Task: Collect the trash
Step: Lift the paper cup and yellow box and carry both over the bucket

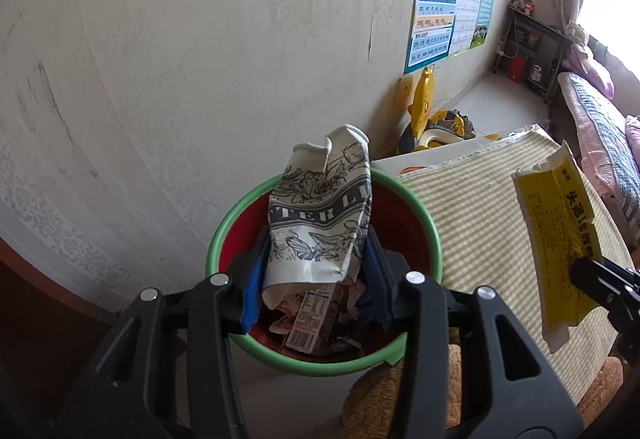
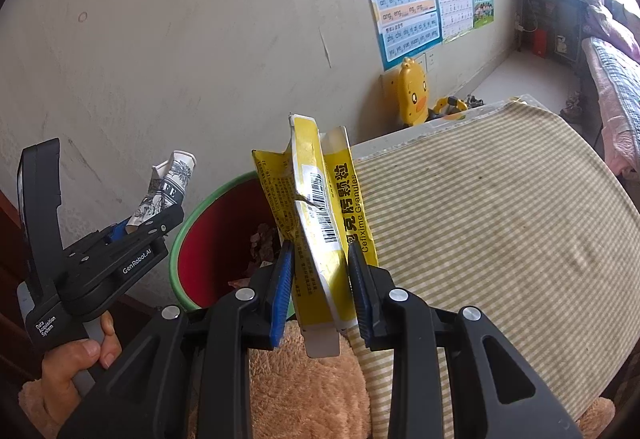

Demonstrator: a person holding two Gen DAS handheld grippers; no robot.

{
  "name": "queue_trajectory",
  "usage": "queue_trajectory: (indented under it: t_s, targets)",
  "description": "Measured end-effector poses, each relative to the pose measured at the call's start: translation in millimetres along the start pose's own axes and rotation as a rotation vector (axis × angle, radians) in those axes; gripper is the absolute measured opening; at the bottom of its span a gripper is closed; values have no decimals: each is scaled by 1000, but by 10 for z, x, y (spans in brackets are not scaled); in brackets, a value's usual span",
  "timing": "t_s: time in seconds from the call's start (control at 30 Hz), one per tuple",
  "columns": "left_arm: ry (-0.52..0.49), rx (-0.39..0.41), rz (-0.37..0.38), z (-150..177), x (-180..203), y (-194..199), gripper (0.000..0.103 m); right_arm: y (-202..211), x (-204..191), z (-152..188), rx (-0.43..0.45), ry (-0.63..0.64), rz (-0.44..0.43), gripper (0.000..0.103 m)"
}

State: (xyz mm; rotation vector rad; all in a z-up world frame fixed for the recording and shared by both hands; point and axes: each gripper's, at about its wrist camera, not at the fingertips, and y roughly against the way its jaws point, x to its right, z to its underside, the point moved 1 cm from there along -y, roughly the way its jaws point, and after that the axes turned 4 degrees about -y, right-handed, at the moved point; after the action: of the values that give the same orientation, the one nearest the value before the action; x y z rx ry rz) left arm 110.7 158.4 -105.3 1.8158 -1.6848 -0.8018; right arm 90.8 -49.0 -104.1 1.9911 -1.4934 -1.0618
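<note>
Both tongs are gripping trash: left gripper (image 1: 316, 271) is pinching a crumpled paper cup (image 1: 320, 215) above the green-rimmed bin (image 1: 224, 223), right gripper (image 2: 320, 279) is clamping a flattened yellow medicine box (image 2: 320, 215) beside it.

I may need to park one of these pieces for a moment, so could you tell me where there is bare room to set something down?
The striped tablecloth is bare from the bin across to its far edge. The bin's bottom is crowded with wrappers. Over it, the left gripper holds the crushed paper cup; the right gripper holds the yellow medicine box.
</note>
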Motion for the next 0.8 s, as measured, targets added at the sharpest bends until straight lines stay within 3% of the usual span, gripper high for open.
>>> queue_trajectory:
  t_s: [0.8]
  targets:
    - [51, -106, 13, 45, -136, -513, 42, -475, -230, -135, -62, 36, -18, 27]
